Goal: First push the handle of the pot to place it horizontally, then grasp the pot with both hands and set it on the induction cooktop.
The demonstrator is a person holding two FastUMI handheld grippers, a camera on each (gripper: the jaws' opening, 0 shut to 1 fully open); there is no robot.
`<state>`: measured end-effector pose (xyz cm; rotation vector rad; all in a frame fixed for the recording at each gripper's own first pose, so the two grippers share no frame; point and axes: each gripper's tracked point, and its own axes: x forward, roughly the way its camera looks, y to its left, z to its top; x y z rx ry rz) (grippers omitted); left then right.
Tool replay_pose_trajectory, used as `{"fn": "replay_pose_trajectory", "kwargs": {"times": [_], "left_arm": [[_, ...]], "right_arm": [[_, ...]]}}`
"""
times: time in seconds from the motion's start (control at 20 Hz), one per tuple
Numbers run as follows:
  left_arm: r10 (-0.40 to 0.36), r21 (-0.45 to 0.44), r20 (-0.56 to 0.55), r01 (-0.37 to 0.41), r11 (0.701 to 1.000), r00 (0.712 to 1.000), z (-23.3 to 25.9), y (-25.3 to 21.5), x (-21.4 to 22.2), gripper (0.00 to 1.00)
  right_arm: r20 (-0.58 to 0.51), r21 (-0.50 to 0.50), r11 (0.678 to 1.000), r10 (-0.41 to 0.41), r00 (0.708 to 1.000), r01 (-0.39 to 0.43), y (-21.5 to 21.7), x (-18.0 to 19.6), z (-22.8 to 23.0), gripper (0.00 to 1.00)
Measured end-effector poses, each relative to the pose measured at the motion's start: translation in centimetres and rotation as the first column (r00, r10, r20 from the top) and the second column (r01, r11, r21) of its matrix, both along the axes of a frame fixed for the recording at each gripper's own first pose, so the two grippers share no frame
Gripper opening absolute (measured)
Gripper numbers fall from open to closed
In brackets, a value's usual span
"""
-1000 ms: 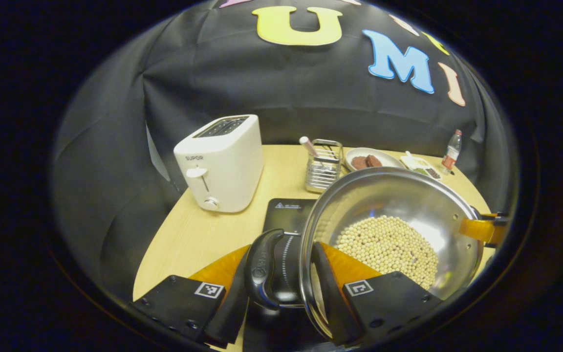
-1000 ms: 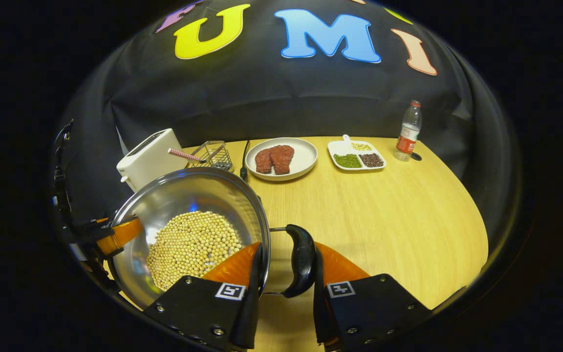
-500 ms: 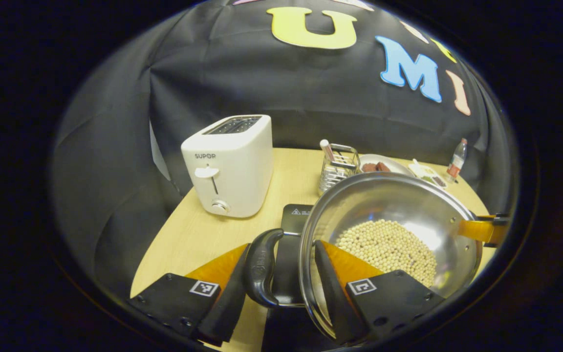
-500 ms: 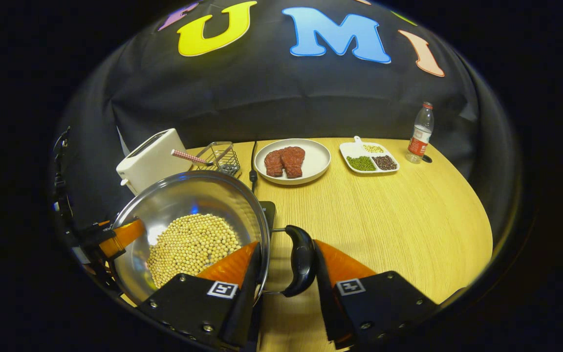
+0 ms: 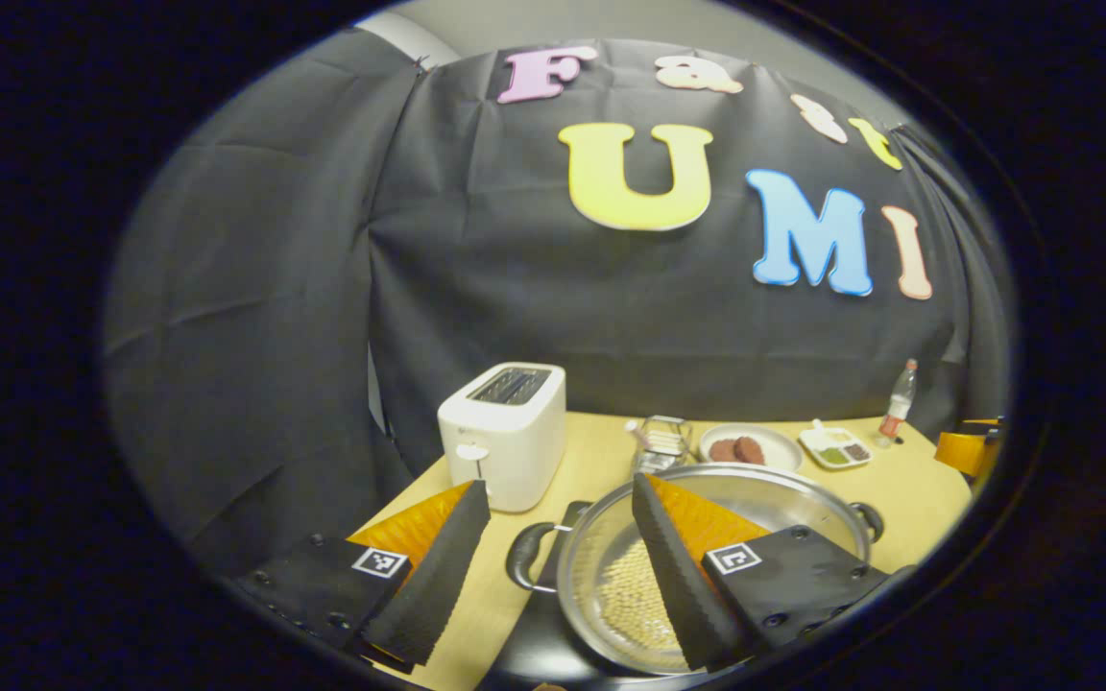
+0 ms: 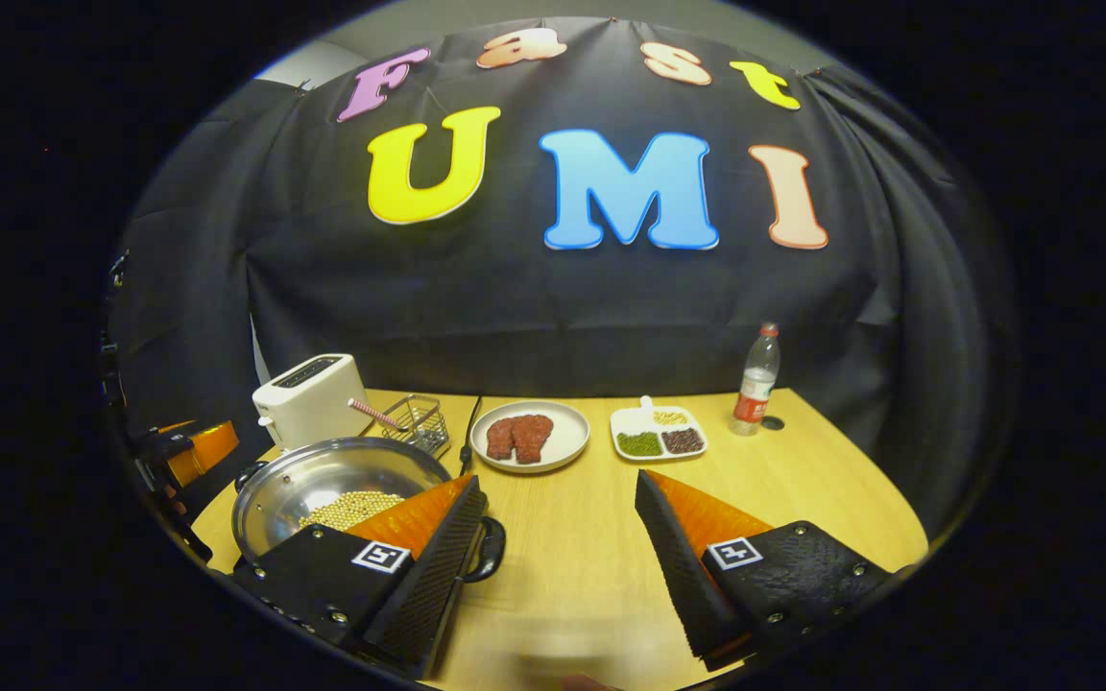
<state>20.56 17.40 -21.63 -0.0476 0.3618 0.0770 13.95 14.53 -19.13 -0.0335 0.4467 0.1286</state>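
Note:
The steel pot (image 5: 788,501) holds pale beans (image 5: 628,593) and rests on the black induction cooktop (image 5: 532,645), its black side handle (image 5: 522,559) pointing left. My left gripper (image 5: 553,568) is open and raised above that handle, touching nothing. In the right gripper view the pot (image 6: 308,478) sits at lower left with beans (image 6: 353,506) inside and its other handle (image 6: 492,547) beside my inner finger. My right gripper (image 6: 553,568) is open over bare table. Each view catches the other gripper's orange finger, the right one (image 5: 964,449) and the left one (image 6: 196,449), at its edge.
A white toaster (image 5: 505,432) stands behind the pot, with a wire basket (image 6: 416,422) and a black cord (image 6: 467,437) beside it. Farther back are a plate of meat (image 6: 529,437), a divided dish (image 6: 659,440) and a water bottle (image 6: 757,379). The wooden table (image 6: 803,480) stretches right.
Both grippers have let go of the pot's handles, opened wide, and risen and drawn back. The pot has gone from held in the air to resting on the cooktop.

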Motion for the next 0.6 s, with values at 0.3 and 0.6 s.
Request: {"fn": "replay_pose_trajectory", "kwargs": {"times": [0.3,0.6], "left_arm": [[-0.072,-0.031,0.183,0.079,0.996,0.98,11.9,-11.9,-5.6,0.99],[-0.128,-0.05,0.263,0.146,0.988,0.956,18.2,-22.2,-12.2,0.94]], "right_arm": [[0.146,-0.001,1.0,-0.023,0.989,0.024,-7.8,-3.6,7.3,0.96],[0.252,0.005,0.999,-0.035,0.967,0.035,-14.1,-6.8,13.9,0.96]]}}
